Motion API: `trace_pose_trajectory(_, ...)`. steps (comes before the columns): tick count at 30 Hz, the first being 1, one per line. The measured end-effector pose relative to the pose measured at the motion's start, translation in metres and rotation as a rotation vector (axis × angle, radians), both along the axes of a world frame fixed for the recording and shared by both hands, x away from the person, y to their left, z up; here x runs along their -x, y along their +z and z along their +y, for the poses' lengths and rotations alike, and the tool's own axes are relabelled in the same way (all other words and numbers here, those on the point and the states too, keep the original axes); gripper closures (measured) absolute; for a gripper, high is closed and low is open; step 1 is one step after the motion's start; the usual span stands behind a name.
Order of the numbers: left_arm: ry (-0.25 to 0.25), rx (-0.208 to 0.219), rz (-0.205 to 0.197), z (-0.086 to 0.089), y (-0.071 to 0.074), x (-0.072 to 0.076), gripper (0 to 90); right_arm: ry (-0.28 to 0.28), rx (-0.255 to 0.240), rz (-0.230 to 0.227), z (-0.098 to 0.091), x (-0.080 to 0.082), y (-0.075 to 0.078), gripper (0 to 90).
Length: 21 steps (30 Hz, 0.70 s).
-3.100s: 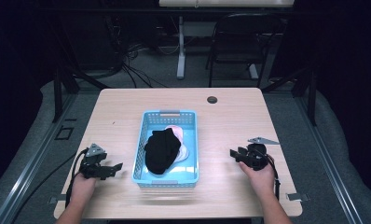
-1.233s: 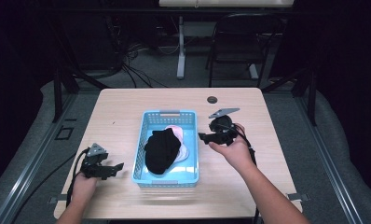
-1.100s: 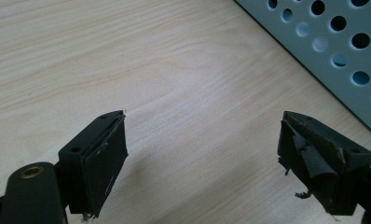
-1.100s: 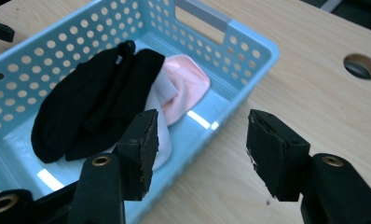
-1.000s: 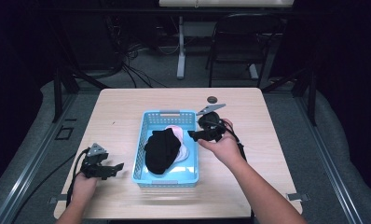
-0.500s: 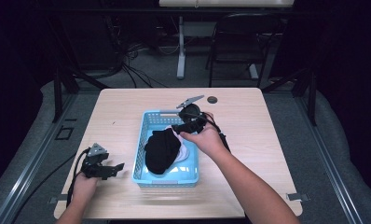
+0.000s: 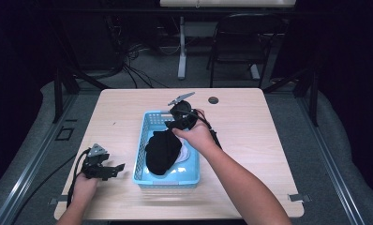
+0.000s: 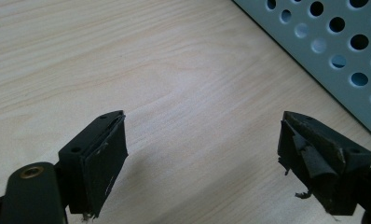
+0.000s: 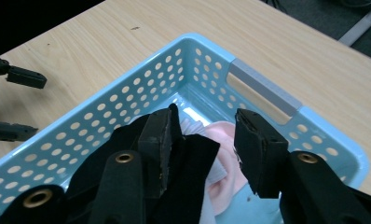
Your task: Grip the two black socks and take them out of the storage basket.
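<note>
I judge the work as barely begun: emptying the blue basket (image 7: 142, 161) of its clothes. Nothing has been lifted out yet; the black garment (image 7: 162, 152) lies bunched in the middle of the basket on top of a pale pink and white garment (image 7: 184, 153), and the bench (image 7: 278, 140) around the basket carries no clothing at all. What I have left is the grab itself, the lift, and setting the piece down on the bench, then the same for the pale one.

My right tool (image 7: 177, 123) is over the far end of the basket, pointing down and toward the near left. In the right gripper view its jaws stand apart and have just been closing; the black garment's (image 9: 193, 158) upper edge rises against the inner face of the left jaw and fills part of the gap, while the pink fabric (image 9: 223, 154) shows lower down between the jaws. The pads do not press on the cloth yet, as far as I can see, so I count it as not gripped.

My left tool (image 7: 110, 168) rests on the bench at the near left, just beside the basket's left wall (image 8: 342, 51), jaws wide apart with bare wood between them.
</note>
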<state>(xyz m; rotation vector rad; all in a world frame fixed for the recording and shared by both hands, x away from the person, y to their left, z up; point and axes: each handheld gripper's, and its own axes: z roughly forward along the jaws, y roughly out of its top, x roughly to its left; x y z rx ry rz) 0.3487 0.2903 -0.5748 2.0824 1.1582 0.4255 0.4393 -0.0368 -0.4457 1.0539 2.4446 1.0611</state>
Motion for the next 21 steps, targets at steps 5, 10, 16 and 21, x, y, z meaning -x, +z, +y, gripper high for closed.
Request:
trace_pose_trajectory(5,0.001,0.002,-0.001,0.000,0.000,0.000,15.6,0.018,0.012,0.048,0.006,-0.006,-0.010,59.4)
trace_pose_trajectory(10,0.002,0.003,-0.001,0.000,0.000,0.000,15.6,0.047,0.026,0.070,0.018,-0.010,-0.021,64.1)
trace_pose_trajectory(16,-0.002,0.005,-0.002,0.001,0.001,0.001,15.6,0.037,0.036,0.111,0.029,-0.018,-0.036,65.4)
trace_pose_trajectory(21,-0.001,0.007,-0.002,0.001,0.001,0.001,15.6,0.024,0.050,0.147,0.030,-0.022,-0.042,66.5)
